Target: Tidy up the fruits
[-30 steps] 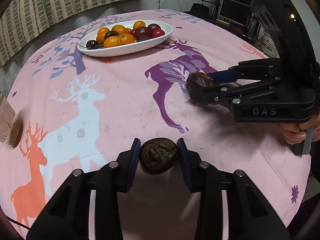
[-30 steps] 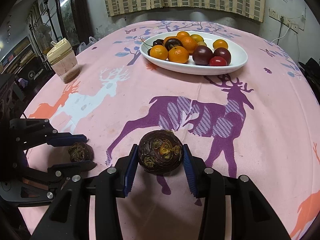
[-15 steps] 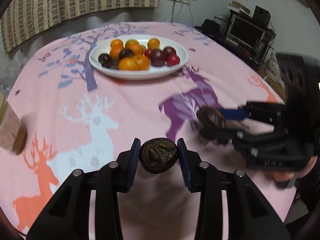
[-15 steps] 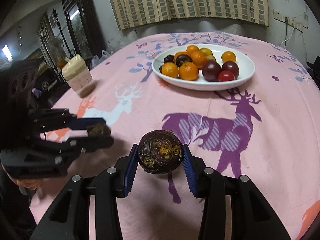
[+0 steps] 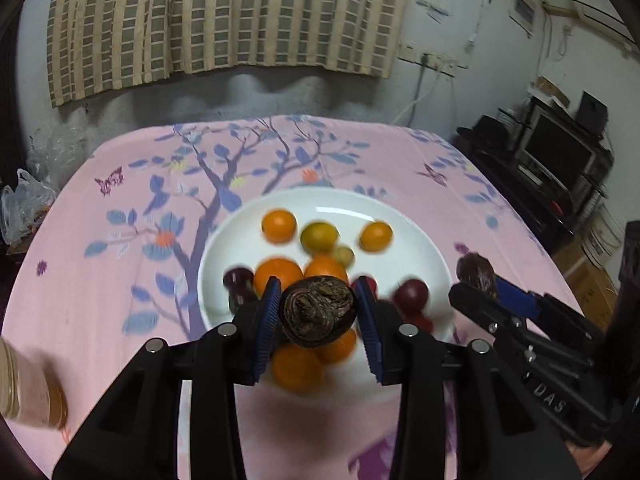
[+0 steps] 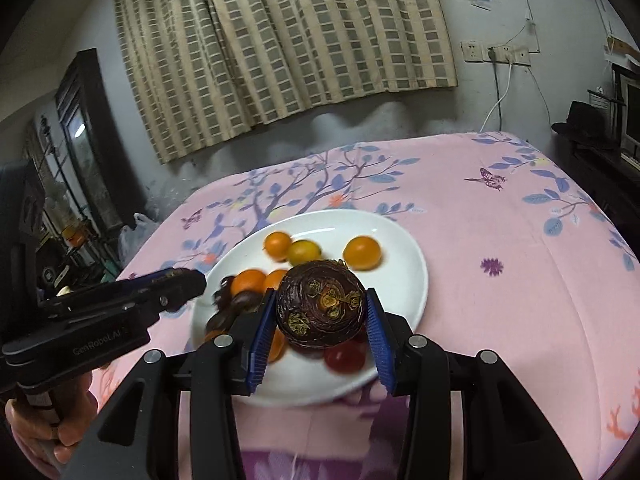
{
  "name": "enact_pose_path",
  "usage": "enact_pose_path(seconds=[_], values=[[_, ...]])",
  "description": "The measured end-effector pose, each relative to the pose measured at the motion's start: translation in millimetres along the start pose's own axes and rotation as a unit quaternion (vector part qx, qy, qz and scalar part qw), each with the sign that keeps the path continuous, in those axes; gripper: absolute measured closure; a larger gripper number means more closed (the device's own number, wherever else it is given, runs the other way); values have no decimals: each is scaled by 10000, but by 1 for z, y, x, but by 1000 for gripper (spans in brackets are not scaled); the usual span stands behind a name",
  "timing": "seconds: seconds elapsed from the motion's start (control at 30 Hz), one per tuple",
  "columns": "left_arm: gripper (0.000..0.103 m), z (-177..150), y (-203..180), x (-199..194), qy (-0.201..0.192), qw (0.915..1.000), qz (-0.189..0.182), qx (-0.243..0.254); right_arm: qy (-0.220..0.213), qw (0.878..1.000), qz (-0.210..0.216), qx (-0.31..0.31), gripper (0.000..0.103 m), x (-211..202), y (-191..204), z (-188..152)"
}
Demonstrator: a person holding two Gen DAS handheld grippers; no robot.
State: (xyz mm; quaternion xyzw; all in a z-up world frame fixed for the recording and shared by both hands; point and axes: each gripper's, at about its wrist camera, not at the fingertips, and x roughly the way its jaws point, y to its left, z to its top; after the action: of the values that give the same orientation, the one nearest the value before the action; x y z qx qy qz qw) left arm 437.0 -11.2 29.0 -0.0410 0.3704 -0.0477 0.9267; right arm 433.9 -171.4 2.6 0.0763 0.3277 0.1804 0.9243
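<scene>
My left gripper (image 5: pixel 318 320) is shut on a dark wrinkled passion fruit (image 5: pixel 318 312) and holds it over the near part of the white plate (image 5: pixel 424 252). My right gripper (image 6: pixel 320 320) is shut on a larger dark passion fruit (image 6: pixel 320 304), also over the plate (image 6: pixel 408 268). The plate holds several oranges (image 5: pixel 279 225), dark plums (image 5: pixel 412 294) and a red fruit (image 6: pixel 344 356). In the left wrist view the right gripper (image 5: pixel 476 284) sits at the plate's right edge; in the right wrist view the left gripper (image 6: pixel 184 280) sits at its left edge.
The plate lies on a pink tablecloth (image 6: pixel 520 240) with tree and deer prints. A tan jar (image 5: pixel 28 392) stands at the table's left edge. A checked curtain (image 5: pixel 224 20) hangs behind. A dark TV stand (image 5: pixel 560 160) is at the right.
Both grippers have risen and moved forward from the near table to above the plate, each still holding its passion fruit. The plate now fills the middle of both views.
</scene>
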Motion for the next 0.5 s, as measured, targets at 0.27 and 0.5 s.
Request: enact_pose_path(seconds=[0.27,0.5], values=[[58,11,18,62,415,9981,383,-238,381,9991,-56,-176,59,58,-9,3],[10,1,14,36,21,9959,900,125,195,9990,-100,-391,32,29,4,-6]])
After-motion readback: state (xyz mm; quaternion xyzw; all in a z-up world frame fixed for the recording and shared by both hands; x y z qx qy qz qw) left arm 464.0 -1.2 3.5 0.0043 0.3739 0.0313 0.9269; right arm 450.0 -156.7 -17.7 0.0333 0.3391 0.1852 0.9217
